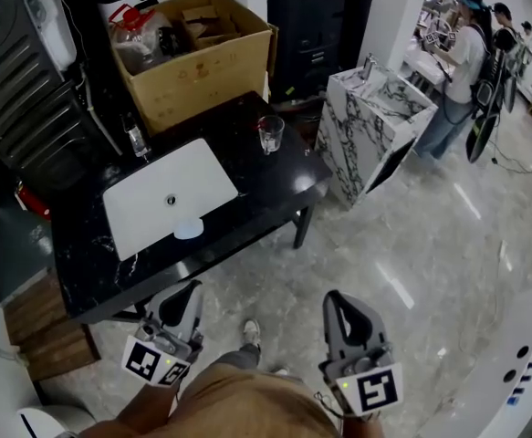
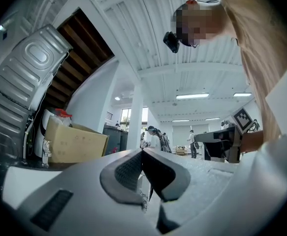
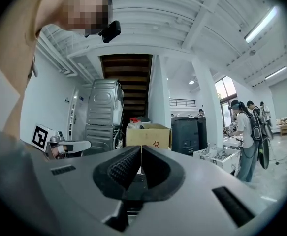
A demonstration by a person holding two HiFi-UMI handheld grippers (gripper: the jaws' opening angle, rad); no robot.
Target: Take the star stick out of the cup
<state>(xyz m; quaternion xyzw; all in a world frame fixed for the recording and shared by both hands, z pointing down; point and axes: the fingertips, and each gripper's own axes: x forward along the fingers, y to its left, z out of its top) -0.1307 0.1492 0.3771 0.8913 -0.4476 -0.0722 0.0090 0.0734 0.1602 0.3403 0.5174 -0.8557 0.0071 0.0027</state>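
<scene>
A clear glass cup (image 1: pixel 270 134) stands on the black counter (image 1: pixel 247 185), to the right of the white sink (image 1: pixel 170 199). Something small and dark shows inside the cup, too small to make out as the star stick. Both grippers are held low in front of the person, well short of the counter. My left gripper (image 1: pixel 185 292) (image 2: pixel 142 154) is shut with nothing between its pads. My right gripper (image 1: pixel 339 301) (image 3: pixel 141 149) is likewise shut and empty. In the right gripper view the counter's edge lies ahead; the cup is hidden there.
A cardboard box (image 1: pixel 192 53) (image 3: pixel 148 135) stands at the counter's back with a small bottle (image 1: pixel 136 140) by it. A marble-patterned cabinet (image 1: pixel 375 126) stands to the right. People (image 1: pixel 462 62) work at the far right. Wooden steps (image 1: pixel 46 336) sit at the lower left.
</scene>
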